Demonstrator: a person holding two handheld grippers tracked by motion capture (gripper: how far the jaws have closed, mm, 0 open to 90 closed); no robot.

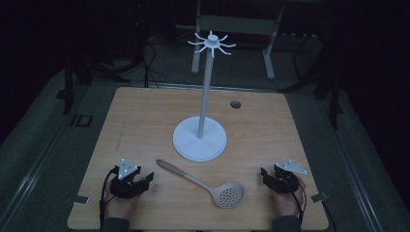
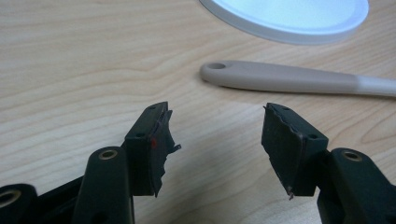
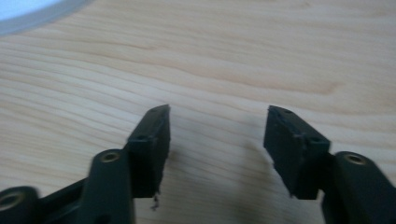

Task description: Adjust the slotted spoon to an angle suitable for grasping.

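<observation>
As we list the contents from largest to smallest, we begin with the wooden table (image 1: 145, 121), a light wood-grain top with rounded corners and a small dark hole (image 1: 235, 104) near its far edge.

Next we record the white stand (image 1: 200, 137): a round flat base on the middle of the table, a slim upright pole, and a ring of short hooks (image 1: 212, 43) at its top. We see its base again at the upper edge of the left gripper view (image 2: 289, 18) and at the top left corner of the right gripper view (image 3: 32, 14).

Then we enter the slotted spoon (image 1: 203, 183), lying flat on the table just in front of the stand's base, between the two grippers. Its beige handle points toward the left gripper; its round perforated bowl (image 1: 228, 195) lies toward the right. In the left gripper view the handle (image 2: 280, 78), with a hanging hole at its end, lies just beyond the jaw tips, apart from them.

Last we note the left gripper (image 1: 145, 180) (image 2: 217, 135), held at the near left of the table, jaws spread and holding nothing, and the right gripper (image 1: 265, 175) (image 3: 217, 135), held at the near right, well apart from the spoon's bowl, jaws likewise spread over bare wood.
</observation>
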